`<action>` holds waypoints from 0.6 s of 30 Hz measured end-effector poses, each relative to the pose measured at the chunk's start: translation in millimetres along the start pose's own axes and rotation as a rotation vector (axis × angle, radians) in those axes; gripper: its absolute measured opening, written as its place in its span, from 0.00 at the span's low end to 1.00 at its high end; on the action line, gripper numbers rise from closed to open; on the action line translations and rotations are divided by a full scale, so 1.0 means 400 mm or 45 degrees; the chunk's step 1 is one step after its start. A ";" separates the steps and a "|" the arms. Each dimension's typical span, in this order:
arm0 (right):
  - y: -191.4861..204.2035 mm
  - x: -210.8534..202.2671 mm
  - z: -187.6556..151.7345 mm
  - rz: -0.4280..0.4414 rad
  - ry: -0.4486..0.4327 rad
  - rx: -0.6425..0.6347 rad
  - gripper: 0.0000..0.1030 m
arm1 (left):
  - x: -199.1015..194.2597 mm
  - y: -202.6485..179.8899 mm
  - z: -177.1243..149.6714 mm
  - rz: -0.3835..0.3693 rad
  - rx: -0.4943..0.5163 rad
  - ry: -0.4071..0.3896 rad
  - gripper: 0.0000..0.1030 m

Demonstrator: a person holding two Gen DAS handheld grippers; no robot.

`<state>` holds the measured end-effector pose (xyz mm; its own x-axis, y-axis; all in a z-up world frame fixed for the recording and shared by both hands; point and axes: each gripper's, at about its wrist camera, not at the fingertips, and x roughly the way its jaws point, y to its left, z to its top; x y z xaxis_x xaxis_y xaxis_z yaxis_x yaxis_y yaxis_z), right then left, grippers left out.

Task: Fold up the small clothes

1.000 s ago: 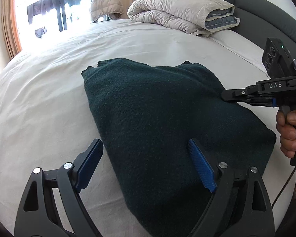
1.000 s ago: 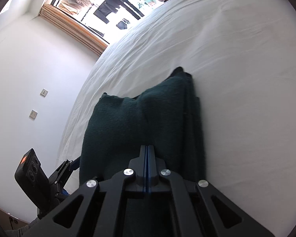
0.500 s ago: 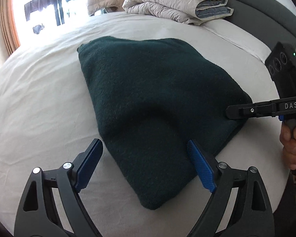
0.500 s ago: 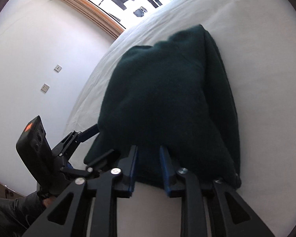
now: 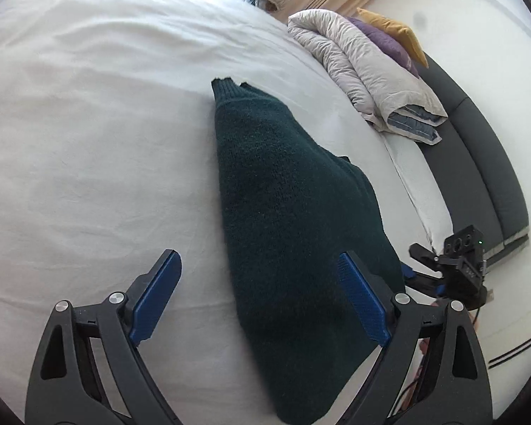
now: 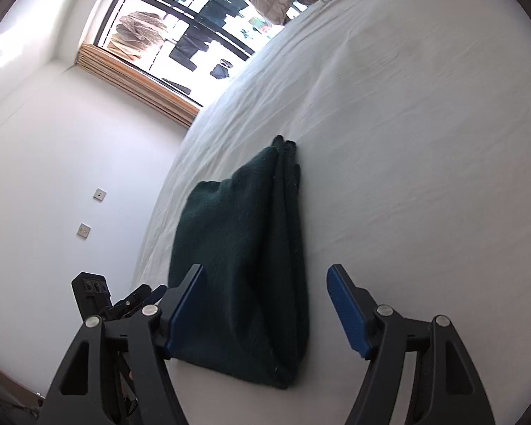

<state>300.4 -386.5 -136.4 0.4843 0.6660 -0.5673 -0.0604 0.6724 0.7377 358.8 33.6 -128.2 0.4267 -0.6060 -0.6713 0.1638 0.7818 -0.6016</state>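
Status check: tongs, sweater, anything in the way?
Left tongs open, empty. Right tongs opening, nothing pinched. Dark green sweater folded on bed. Nothing in the way.

Bare bed [image 5: 88, 148] sheet lies open on both long sides of the folded sweater [image 5: 283, 212]. The rolled duvet [image 5: 364, 71] and pillows [image 5: 393, 39] block the bed's headboard end, well apart from it.

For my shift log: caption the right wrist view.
Right gripper, jaws opening, above folded dark green sweater on white bed.
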 end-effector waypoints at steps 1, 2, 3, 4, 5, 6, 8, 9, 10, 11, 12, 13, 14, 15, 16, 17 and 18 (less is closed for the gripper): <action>-0.009 0.030 0.012 0.001 0.037 0.020 0.71 | 0.020 -0.005 0.007 -0.040 -0.007 0.031 0.88; -0.014 0.056 0.021 -0.015 0.060 0.037 0.68 | 0.035 -0.009 0.015 -0.073 -0.011 0.057 0.88; -0.014 0.076 0.028 -0.012 0.074 0.040 0.64 | 0.055 -0.013 0.022 -0.101 -0.018 0.088 0.88; -0.014 0.089 0.034 0.007 0.084 0.039 0.61 | 0.073 -0.014 0.026 -0.115 -0.030 0.109 0.88; -0.014 0.103 0.041 0.025 0.094 0.043 0.59 | 0.086 -0.013 0.036 -0.114 -0.039 0.114 0.88; -0.013 0.116 0.046 0.031 0.110 0.045 0.57 | 0.094 -0.011 0.039 -0.111 -0.044 0.113 0.88; -0.009 0.139 0.053 0.042 0.138 0.042 0.49 | 0.113 -0.011 0.042 -0.106 -0.048 0.125 0.87; -0.007 0.147 0.056 0.050 0.148 0.041 0.48 | 0.118 -0.013 0.045 -0.104 -0.044 0.132 0.86; -0.007 0.156 0.058 0.056 0.158 0.042 0.46 | 0.125 -0.013 0.045 -0.102 -0.039 0.136 0.85; -0.008 0.162 0.059 0.059 0.165 0.045 0.43 | 0.133 -0.014 0.050 -0.088 -0.031 0.141 0.81; -0.011 0.166 0.061 0.065 0.168 0.051 0.42 | 0.138 -0.013 0.053 -0.062 -0.026 0.146 0.71; -0.013 0.167 0.063 0.069 0.170 0.058 0.39 | 0.141 -0.012 0.055 -0.052 -0.026 0.151 0.65; -0.014 0.168 0.063 0.068 0.173 0.058 0.36 | 0.142 -0.008 0.054 -0.050 -0.028 0.154 0.63; -0.011 0.168 0.062 0.059 0.175 0.049 0.35 | 0.140 -0.008 0.054 -0.043 -0.026 0.155 0.58; -0.007 0.166 0.058 0.047 0.174 0.032 0.33 | 0.139 -0.006 0.053 -0.033 -0.022 0.155 0.53; 0.000 0.165 0.054 0.030 0.172 0.012 0.31 | 0.138 -0.008 0.055 -0.024 -0.017 0.153 0.51; 0.001 0.163 0.053 0.014 0.169 -0.003 0.30 | 0.139 -0.014 0.059 -0.012 -0.007 0.150 0.46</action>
<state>350.7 -349.7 -165.5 0.3639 0.7100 -0.6029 -0.0672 0.6656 0.7433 402.5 -1.1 -151.9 0.3178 -0.6266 -0.7116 0.1626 0.7754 -0.6102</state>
